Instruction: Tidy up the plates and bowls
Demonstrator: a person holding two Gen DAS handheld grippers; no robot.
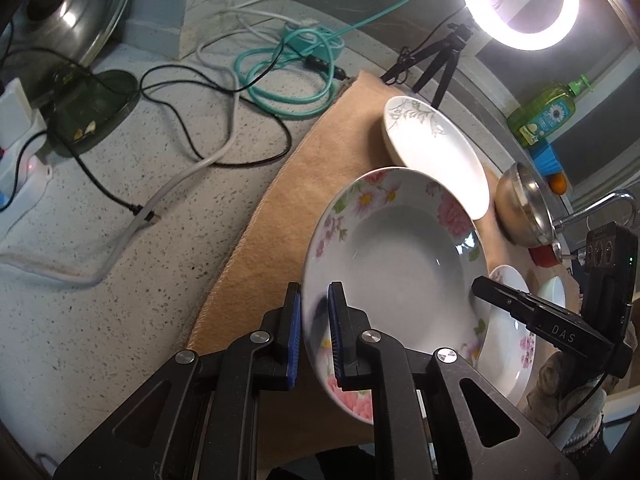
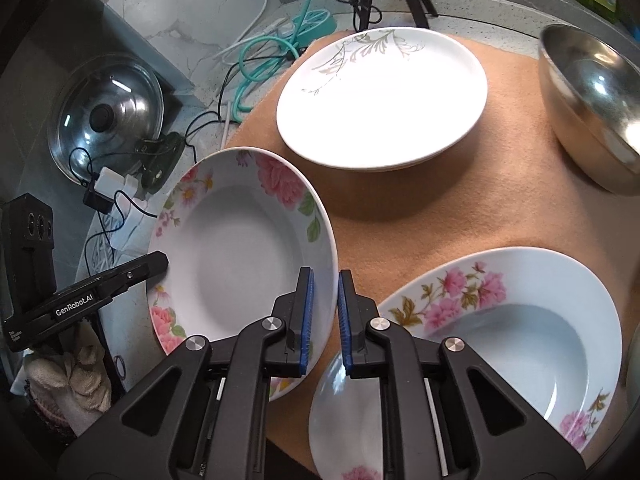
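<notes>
A deep plate with pink flowers on its rim (image 1: 400, 256) (image 2: 240, 256) is held tilted above the orange mat (image 2: 500, 200). My left gripper (image 1: 314, 300) is shut on its near rim; it shows at the left in the right wrist view (image 2: 160, 260). My right gripper (image 2: 324, 284) is shut on the opposite rim and shows at the right in the left wrist view (image 1: 480, 284). A second floral deep plate (image 2: 520, 320) lies on the mat. A white plate with a grey leaf print (image 2: 380, 96) (image 1: 436, 148) lies farther back.
A steel bowl (image 2: 588, 112) (image 1: 520, 208) stands at the mat's right. Another white dish (image 2: 344, 420) lies under my right gripper. Cables (image 1: 224, 92), a pot lid (image 2: 108, 116), a ring light (image 1: 520, 0) and a soap bottle (image 1: 548, 114) surround the mat.
</notes>
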